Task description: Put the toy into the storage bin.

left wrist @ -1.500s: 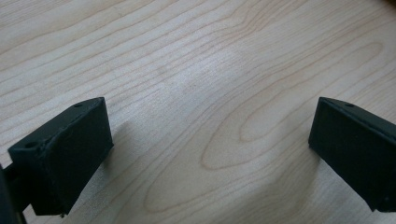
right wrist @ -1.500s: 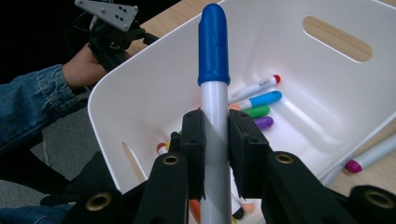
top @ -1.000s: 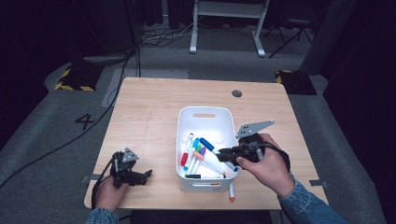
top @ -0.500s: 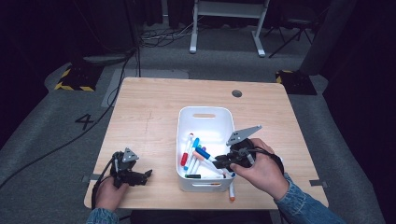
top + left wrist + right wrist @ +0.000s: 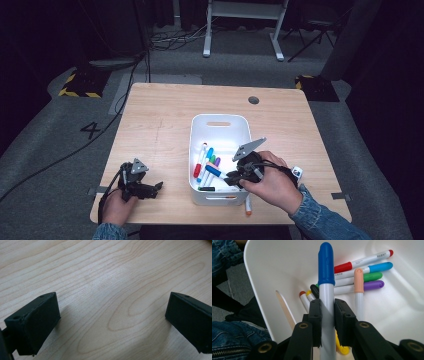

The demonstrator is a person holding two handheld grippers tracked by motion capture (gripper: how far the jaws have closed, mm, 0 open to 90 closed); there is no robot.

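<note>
My right gripper (image 5: 234, 178) (image 5: 327, 315) is shut on a white marker with a blue cap (image 5: 326, 277) (image 5: 214, 171), held over the near right part of the white bin (image 5: 220, 121). Several markers lie in the bin: red (image 5: 362, 262), light blue (image 5: 378, 266), green (image 5: 372, 276), purple (image 5: 372, 285) and a peach-capped one (image 5: 358, 282). An orange-tipped marker (image 5: 247, 205) lies on the table just outside the bin's near right corner. My left gripper (image 5: 150, 190) (image 5: 110, 322) rests open on the bare wood at the near left, nothing between its jaws.
The wooden table (image 5: 165, 120) has a round cable hole (image 5: 253, 100) at the far right. Its near edge runs just in front of both hands. A metal frame (image 5: 245, 30) and cables lie on the floor beyond.
My right gripper has moved left and down with the blue-capped marker, now over the bin's inside. The left gripper has stayed where it was.
</note>
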